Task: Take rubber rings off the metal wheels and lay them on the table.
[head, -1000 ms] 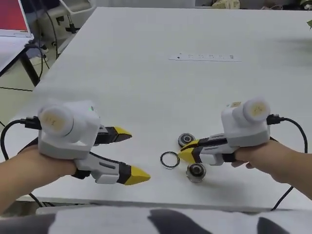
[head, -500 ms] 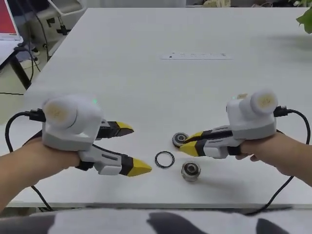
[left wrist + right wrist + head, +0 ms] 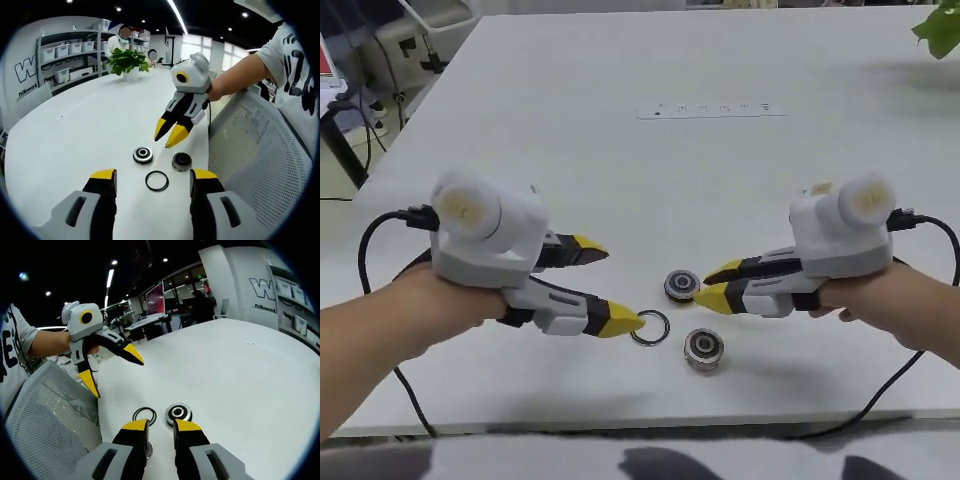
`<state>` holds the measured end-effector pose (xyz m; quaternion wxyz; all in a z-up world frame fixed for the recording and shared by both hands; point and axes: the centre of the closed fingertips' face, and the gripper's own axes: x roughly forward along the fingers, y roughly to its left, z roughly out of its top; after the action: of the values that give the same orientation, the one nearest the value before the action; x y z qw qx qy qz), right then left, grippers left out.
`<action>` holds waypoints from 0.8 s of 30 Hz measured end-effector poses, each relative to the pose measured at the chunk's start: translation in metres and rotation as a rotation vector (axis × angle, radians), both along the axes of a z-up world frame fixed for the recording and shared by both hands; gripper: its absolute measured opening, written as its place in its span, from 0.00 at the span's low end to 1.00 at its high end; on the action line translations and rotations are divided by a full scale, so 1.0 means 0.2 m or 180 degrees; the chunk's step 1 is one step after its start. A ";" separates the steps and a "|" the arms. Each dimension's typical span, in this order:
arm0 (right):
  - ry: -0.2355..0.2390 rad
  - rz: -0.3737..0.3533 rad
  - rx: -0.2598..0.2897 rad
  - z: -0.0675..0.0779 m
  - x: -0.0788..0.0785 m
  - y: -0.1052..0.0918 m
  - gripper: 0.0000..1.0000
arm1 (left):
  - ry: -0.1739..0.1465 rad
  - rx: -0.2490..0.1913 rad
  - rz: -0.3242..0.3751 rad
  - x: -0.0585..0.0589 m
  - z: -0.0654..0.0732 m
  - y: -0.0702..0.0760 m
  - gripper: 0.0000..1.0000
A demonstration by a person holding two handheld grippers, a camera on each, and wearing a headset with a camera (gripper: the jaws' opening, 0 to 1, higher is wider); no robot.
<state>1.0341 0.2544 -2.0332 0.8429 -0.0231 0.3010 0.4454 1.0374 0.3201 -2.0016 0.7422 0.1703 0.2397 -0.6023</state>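
Field notes, head view unless stated.

- Table [image 3: 740, 170]: white and mostly bare. The whole picture has shifted over the last second, so I count that as my headset moving, not the work.
- Left gripper [image 3: 621, 286]: it has closed in from the left. Jaws are wide and hold nothing. The lower yellow tip is now just beside the loose ring, perhaps touching its rim; I cannot tell which. In the left gripper view the ring sits between my 2 jaws, just ahead of them.
- Right gripper [image 3: 713, 283]: it has drawn back a little from the ring. Jaws are narrow with a small gap and hold nothing. The tips are just beside the far wheel.
- 2 metal wheels: far wheel [image 3: 681, 285] and near wheel [image 3: 704, 348] both lie flat near the front edge, close together but apart.
- Rubber ring [image 3: 650, 327]: it lies flat on the table just left of the wheels, free of both.

Reading: 1 ring looks already off and laid down. Whether either wheel still carries rubber is too small to tell. My guess is the far wheel is next.
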 end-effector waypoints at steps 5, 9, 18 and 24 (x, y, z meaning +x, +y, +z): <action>-0.0041 -0.0028 -0.0035 -0.01 0.03 -0.02 0.20 | 0.0032 0.0021 -0.0008 0.02 -0.02 -0.02 0.54; -0.0078 -0.0048 -0.0069 -0.02 0.05 -0.04 0.24 | 0.0049 0.0037 -0.0024 0.04 -0.04 -0.05 0.52; -0.0060 -0.0049 -0.0137 -0.08 0.07 -0.06 0.24 | 0.0068 0.0111 -0.0032 0.08 -0.09 -0.08 0.49; -0.0035 -0.0045 -0.0170 -0.11 0.07 -0.07 0.24 | 0.0085 0.0135 -0.0014 0.11 -0.12 -0.09 0.46</action>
<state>1.0487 0.2402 -2.0557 0.8467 -0.0460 0.3083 0.4312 1.0587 0.3020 -2.0261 0.7338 0.1786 0.2619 -0.6009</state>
